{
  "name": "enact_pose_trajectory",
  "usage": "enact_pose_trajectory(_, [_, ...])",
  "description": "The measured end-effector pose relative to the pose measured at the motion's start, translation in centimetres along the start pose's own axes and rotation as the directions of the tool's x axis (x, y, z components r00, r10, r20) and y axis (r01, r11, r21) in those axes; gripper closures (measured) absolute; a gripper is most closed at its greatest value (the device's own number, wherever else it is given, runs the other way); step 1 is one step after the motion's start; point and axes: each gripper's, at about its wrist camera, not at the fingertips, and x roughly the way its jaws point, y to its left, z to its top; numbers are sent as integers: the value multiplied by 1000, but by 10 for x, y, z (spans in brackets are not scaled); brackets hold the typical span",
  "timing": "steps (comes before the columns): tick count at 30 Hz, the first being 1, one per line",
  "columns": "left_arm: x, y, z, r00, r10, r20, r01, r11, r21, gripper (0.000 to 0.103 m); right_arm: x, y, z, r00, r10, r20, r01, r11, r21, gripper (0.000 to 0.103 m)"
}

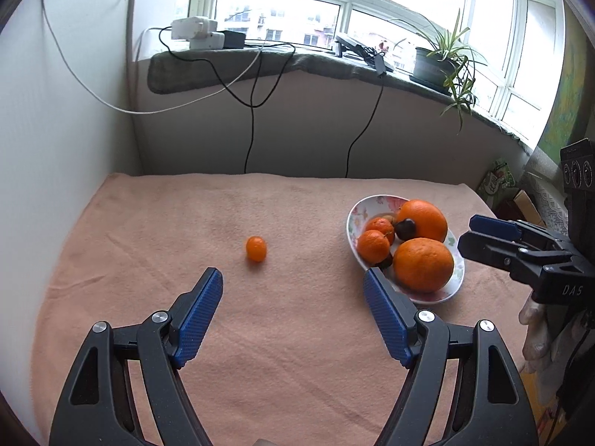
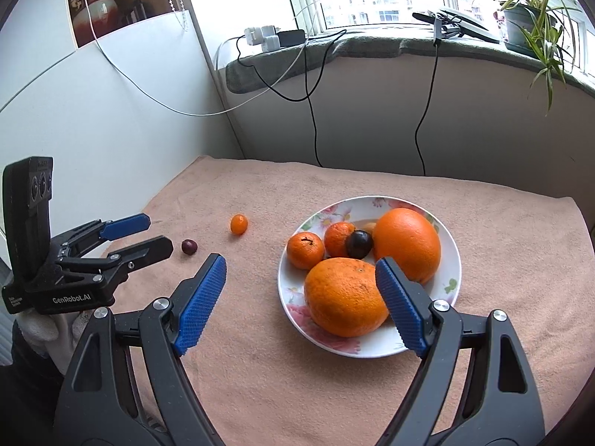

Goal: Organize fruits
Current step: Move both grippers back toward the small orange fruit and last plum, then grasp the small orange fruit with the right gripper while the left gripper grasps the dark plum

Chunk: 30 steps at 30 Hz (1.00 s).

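Note:
A floral plate (image 2: 444,290) (image 1: 355,211) on the pink towel holds two big oranges (image 2: 344,295) (image 2: 407,243), two mandarins (image 2: 305,249) (image 2: 336,238) and a dark plum (image 2: 359,243). A small kumquat (image 1: 256,248) (image 2: 238,223) lies loose on the towel left of the plate. A dark cherry (image 2: 189,246) lies nearer the left gripper. My left gripper (image 1: 293,282) (image 2: 148,236) is open and empty, just short of the kumquat. My right gripper (image 2: 301,271) (image 1: 470,230) is open and empty, over the plate's near left edge.
The pink towel (image 1: 186,223) covers the table up to a white wall on the left and the wall under the windowsill (image 1: 282,57). Cables (image 1: 251,130) hang down behind the table. A potted plant (image 1: 442,63) stands on the sill.

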Motion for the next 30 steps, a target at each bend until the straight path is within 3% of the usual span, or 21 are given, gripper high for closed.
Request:
enact_pose_trajectory(4, [0,24,-11,999,31,-18,-32,999,-35,25,14,16,11,1000,25,-16,-25,999,-27,18])
enact_pose_trajectory(10, [6,51,-24,998,24,-52,-29,995,-93,26,41,38,27,997,71,-39,-72,997,-28,18])
enact_pose_trajectory(13, [12,60,-27,997,16,-70,-24,993,-117,33,57,43,32,994,97,-52,-97,995,2,19])
enact_pose_trajectory(16, [18,70,-30,997,3,-83,-15,989,-144,38,74,45,36,987,140,-84,-137,990,42,31])
enact_pose_trajectory(21, [28,83,-35,994,-10,-106,-8,985,-173,50,100,49,41,976,183,-117,-174,981,85,34])
enact_pose_trajectory(25, [37,90,-37,992,-18,-123,-4,983,-184,58,123,55,44,970,183,-161,-170,982,87,47])
enact_pose_trajectory(30, [44,94,-35,991,-15,-134,-10,983,-184,64,152,64,47,960,182,-215,-166,982,89,54])
